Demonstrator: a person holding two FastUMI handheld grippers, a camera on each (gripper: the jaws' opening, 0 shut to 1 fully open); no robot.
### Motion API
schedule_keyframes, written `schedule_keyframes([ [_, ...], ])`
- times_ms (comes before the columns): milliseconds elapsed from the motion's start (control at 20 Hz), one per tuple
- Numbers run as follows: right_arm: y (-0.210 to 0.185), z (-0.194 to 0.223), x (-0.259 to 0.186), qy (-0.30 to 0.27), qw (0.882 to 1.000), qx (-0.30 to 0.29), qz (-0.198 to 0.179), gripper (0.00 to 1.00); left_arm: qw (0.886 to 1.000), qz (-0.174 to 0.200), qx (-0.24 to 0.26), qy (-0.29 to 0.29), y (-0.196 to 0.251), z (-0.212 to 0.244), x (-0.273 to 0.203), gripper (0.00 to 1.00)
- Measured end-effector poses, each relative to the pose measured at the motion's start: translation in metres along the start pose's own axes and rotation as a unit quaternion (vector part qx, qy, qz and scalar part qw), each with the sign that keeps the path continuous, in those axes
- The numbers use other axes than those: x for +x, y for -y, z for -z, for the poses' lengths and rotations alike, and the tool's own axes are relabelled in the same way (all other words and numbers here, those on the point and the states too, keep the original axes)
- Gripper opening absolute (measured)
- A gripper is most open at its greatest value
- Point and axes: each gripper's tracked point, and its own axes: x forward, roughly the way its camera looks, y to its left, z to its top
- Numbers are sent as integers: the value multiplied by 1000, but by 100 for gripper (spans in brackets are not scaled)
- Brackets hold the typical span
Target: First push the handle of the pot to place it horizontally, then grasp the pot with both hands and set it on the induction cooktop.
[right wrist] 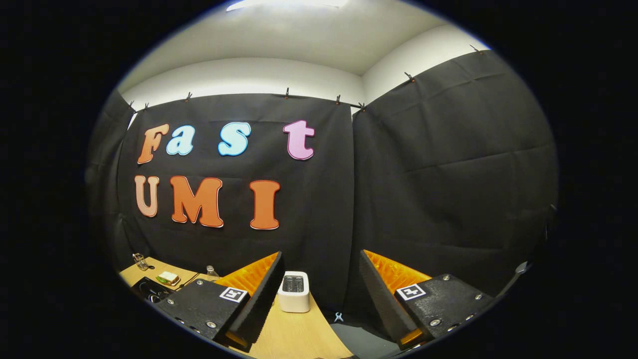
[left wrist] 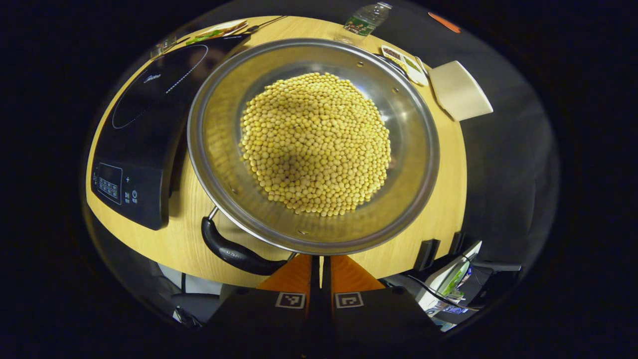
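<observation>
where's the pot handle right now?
In the left gripper view the black handle sits at the lower left of the pot, on the wooden table, just left of the left gripper and below the cooktop.

Pot (left wrist: 313, 144) on table (left wrist: 443, 209), right of induction cooktop (left wrist: 144, 129)

1. The left hand-held gripper (left wrist: 321, 271) points steeply downward in the left gripper view, with its two fingers drawn together so that just a thin slit shows between them.
2. The right hand-held gripper (right wrist: 319, 294) is held roughly level and faces forward in the right gripper view, its two fingers spread wide apart with nothing between them.
</observation>
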Motion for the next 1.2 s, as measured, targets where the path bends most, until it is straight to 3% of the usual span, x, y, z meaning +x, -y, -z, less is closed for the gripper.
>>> schedule_keyframes([
  [550, -18, 25, 7, -37, 999, 1, -9, 93, 994, -104, -9, 28, -40, -30, -7, 8],
  [750, -25, 30, 11, -47, 999, 13, -11, 93, 992, -112, -31, 41, -54, -40, -10, 8],
  [1000, -40, 38, 14, -59, 998, 17, -20, 94, 984, -152, -22, 86, -76, -68, -23, 8],
  [1200, -55, 43, 15, -68, 997, 9, -28, 94, 983, -149, -24, 105, -87, -88, -29, 8],
])
